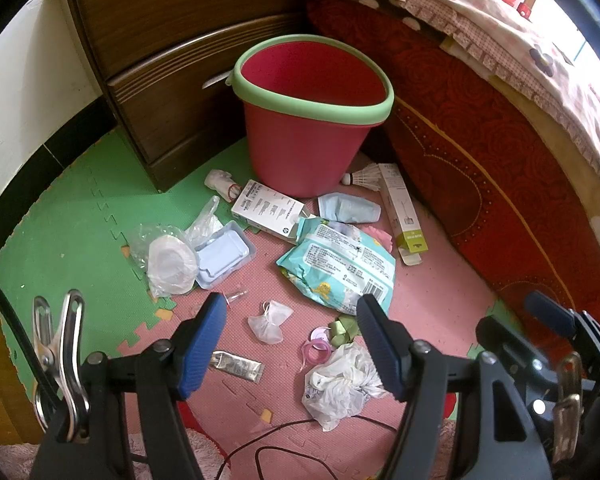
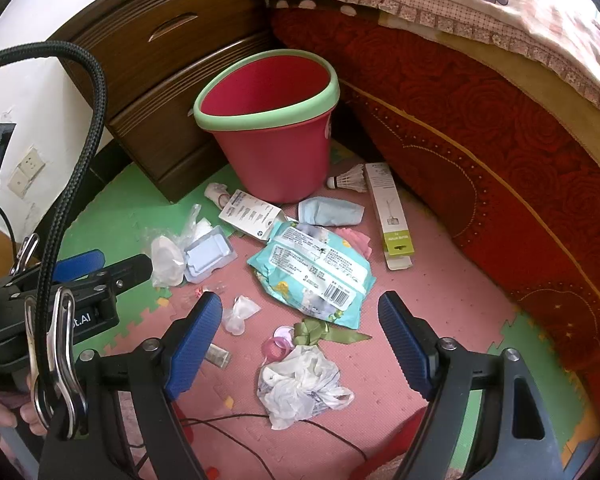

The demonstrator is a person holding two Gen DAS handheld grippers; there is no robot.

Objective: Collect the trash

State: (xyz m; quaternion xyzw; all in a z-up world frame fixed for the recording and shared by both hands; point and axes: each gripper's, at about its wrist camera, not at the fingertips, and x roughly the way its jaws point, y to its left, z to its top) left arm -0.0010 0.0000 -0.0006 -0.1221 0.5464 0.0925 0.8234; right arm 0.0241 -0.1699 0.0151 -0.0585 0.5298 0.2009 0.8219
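On the floor, bin: a red plastic bucket with a pale green rim (image 1: pixel 306 148) stands upright in the corner between a dark wooden drawer chest (image 1: pixel 172 64) and a red patterned bed base (image 1: pixel 480 152); nothing can be seen inside it.
Floor: pink and green foam puzzle mats (image 1: pixel 440 300) carry all the trash.
Largest piece: a crumpled teal wipes packet with a barcode (image 2: pixel 314 272) lies flat in the middle of the mat.
Boxes: a white printed carton (image 1: pixel 266 210) lies just in front of the bucket; a long white box with a green end (image 2: pixel 388 216) lies beside the bed base.
Soft items: a light blue face mask (image 1: pixel 348 208) lies between the two boxes; a crumpled white plastic bag (image 2: pixel 300 386) lies nearest the cameras.
Small bits: a white shuttlecock (image 2: pixel 348 180), a clear blister tray (image 1: pixel 222 254), a green ribbon bow (image 2: pixel 320 330) and a pink tape ring (image 1: pixel 318 350).
Left claw: the left claw (image 1: pixel 290 346) hangs above the mat with blue pads wide apart, gripping nothing.
Right claw: the right claw (image 2: pixel 300 346) hovers over the white bag, jaws spread wide and empty.
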